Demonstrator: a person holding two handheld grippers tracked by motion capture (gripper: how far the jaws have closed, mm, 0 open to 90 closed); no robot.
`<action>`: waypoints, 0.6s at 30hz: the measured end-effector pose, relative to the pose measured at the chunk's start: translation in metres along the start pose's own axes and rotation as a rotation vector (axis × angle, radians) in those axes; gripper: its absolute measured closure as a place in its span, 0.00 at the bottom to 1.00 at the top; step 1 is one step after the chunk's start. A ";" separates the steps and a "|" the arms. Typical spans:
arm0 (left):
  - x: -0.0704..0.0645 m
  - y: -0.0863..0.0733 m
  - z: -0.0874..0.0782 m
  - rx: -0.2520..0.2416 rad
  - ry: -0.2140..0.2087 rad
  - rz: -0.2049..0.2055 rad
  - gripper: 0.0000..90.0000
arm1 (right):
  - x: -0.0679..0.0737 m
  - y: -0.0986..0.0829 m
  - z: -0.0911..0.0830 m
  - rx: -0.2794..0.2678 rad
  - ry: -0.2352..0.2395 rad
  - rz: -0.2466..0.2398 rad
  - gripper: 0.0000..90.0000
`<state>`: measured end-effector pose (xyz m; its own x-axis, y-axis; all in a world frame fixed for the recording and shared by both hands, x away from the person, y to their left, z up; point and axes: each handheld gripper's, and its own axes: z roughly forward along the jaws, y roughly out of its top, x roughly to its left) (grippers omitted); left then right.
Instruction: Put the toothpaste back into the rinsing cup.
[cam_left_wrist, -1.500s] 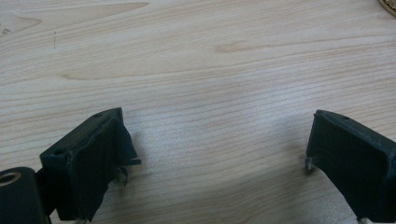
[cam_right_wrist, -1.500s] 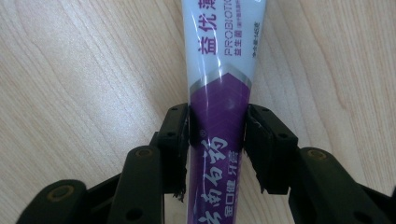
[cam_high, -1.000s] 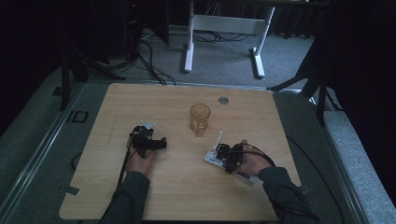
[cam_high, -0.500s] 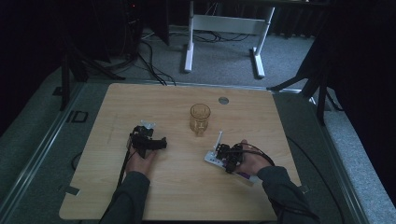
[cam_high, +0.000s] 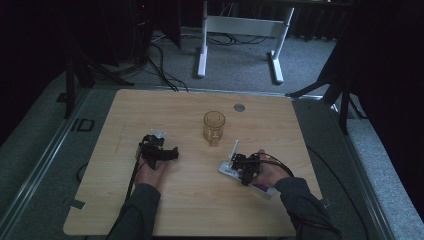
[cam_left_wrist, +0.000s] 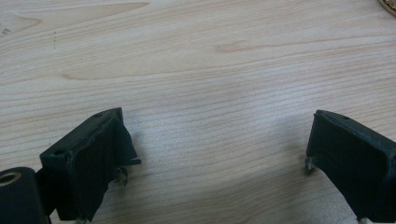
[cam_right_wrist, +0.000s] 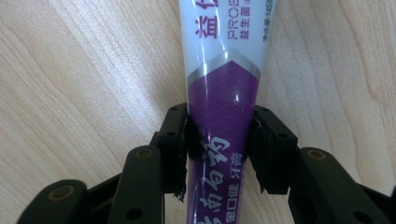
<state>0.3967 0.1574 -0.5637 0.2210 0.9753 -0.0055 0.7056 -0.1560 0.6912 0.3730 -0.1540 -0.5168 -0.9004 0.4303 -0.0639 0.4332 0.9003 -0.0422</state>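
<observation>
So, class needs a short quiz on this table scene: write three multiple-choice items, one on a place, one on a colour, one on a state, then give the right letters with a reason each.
1. Where does the glass stand on the table?
A. Between and beyond the two hands
B. At the near left corner
C. On the floor

2. What colour is the lower part of the tube?
A. Green
B. Purple
C. Red

3. How are the left tongs?
A. Shut on the glass
B. Shut on the tube
C. Open over bare wood

Answers: 1 A, the high view shows it mid-table, farther off than both hands. 2 B, the right gripper view shows a purple band under white. 3 C, their jaws stand wide apart with nothing between, while the right tongs clamp the tube.
</observation>
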 end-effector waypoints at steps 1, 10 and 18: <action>0.000 0.000 0.000 0.000 0.000 0.000 0.05 | 0.001 0.000 0.000 -0.004 -0.008 -0.011 0.70; 0.000 0.000 0.000 0.000 0.000 0.000 0.05 | 0.004 -0.007 -0.005 -0.033 -0.018 -0.008 0.77; 0.000 0.000 0.000 0.000 0.000 0.000 0.05 | 0.003 -0.019 -0.013 -0.134 -0.019 0.043 0.78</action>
<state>0.3968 0.1574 -0.5637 0.2211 0.9752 -0.0055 0.7056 -0.1560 0.6912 0.3610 -0.1691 -0.5030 -0.8799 0.4682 -0.0818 0.4607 0.8825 0.0947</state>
